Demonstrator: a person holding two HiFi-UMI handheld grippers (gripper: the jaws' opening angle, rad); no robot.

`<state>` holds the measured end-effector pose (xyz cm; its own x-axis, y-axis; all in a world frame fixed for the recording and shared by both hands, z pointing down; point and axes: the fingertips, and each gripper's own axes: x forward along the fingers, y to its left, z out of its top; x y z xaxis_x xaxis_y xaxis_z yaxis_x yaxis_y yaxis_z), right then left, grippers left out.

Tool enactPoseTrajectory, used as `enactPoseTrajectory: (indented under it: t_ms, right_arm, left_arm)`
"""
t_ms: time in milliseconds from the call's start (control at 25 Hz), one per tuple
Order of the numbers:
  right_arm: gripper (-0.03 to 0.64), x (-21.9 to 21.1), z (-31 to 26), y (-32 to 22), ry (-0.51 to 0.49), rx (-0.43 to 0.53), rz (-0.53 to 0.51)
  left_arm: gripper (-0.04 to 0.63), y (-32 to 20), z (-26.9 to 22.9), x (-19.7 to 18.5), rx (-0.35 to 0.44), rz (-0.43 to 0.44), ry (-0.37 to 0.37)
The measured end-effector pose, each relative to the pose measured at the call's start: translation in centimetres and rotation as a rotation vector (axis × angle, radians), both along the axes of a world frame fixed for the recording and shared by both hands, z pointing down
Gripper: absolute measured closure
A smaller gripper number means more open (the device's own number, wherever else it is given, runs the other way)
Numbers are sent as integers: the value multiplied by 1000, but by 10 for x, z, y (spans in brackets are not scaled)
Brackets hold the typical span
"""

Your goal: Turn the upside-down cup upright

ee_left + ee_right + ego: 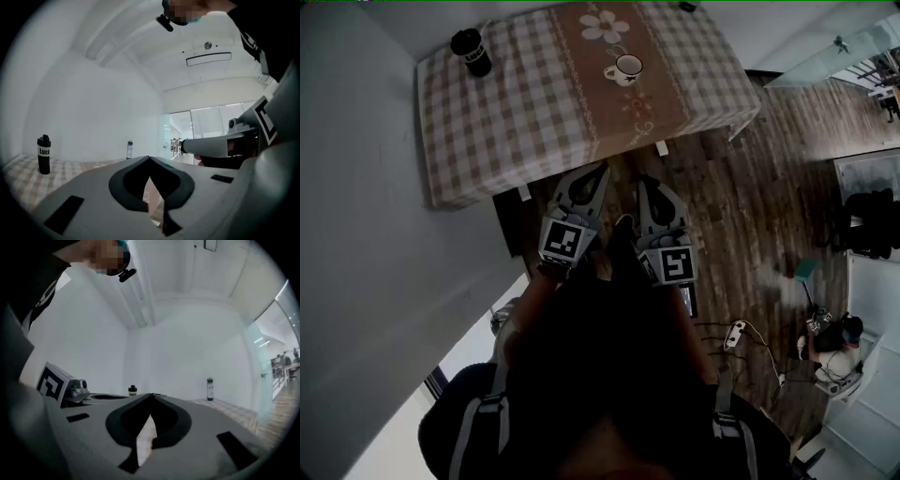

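A white cup [625, 67] with a handle stands on the brown centre strip of the checked tablecloth [525, 103], toward the table's far side. I cannot tell from here which way up it is. My left gripper [598, 171] and right gripper [645, 182] are side by side above the floor, just short of the table's near edge, both pointing at the table. Each is shut with nothing between its jaws, as the left gripper [149, 159] and right gripper [151, 395] show in their own views. The cup is not clear in either gripper view.
A black bottle [472, 52] stands at the table's far left corner; it is the black bottle [43, 154] and the black bottle [132, 391] in the gripper views. A clear bottle [210, 389] stands further right. A white wall runs along the left. A power strip [736, 333] with cables lies on the wooden floor at the right.
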<state>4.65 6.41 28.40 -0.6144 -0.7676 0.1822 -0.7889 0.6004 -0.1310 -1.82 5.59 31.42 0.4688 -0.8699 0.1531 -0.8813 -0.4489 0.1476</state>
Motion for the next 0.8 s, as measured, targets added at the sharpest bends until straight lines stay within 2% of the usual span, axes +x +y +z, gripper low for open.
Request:
enactPoseTrajectory:
  t_ms: [200,520,680,800]
  right_arm:
    - [614,10,27,-50,-44,-11,-98]
    - [612,15,51,-165,-110,-10,-202]
    - [612,18,72,-167,-100,27,-221]
    - [612,17,95,-143,-91,77,-159]
  left_arm:
    - [583,-54,20,19,-18,-12,7]
    - [583,-147,56,22,-47,-87,-92]
    - [580,-145,70,20,-3,-97,-111]
    - [580,-123,98,6,34,-67,-142]
